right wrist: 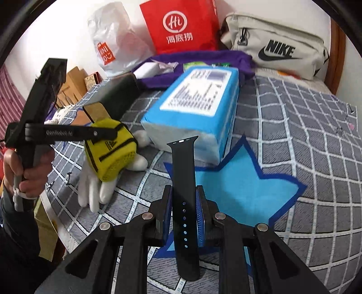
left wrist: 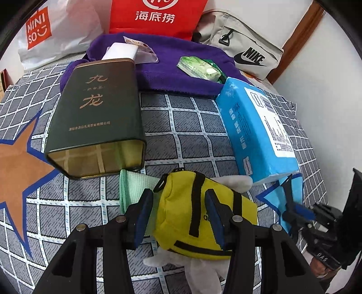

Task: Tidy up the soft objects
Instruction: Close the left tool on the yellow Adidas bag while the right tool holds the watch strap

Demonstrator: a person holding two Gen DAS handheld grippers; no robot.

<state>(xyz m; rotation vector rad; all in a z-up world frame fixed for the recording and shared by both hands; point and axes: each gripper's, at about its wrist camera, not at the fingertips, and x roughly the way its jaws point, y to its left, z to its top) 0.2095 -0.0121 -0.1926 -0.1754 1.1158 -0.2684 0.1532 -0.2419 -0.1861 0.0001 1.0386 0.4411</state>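
My left gripper [left wrist: 179,217] is shut on a yellow pouch with black straps [left wrist: 199,214], holding it just above a white glove [left wrist: 199,269] and a light green cloth [left wrist: 133,187] on the bed. The pouch [right wrist: 110,153] and left gripper [right wrist: 108,135] also show in the right wrist view, over the glove [right wrist: 95,192]. My right gripper [right wrist: 183,212] is shut on a black watch strap [right wrist: 183,181] that stands upright between the pads. A blue tissue pack [left wrist: 255,131] [right wrist: 194,110] lies ahead.
A dark green tea tin [left wrist: 99,117] lies open-ended on the grey checked bedspread [left wrist: 181,126]. A purple cloth [left wrist: 172,67] holds a white box [left wrist: 121,50] and green packet [left wrist: 199,67]. A Nike bag [left wrist: 246,52], red bag [left wrist: 156,15] and Miniso bag [left wrist: 52,31] line the wall.
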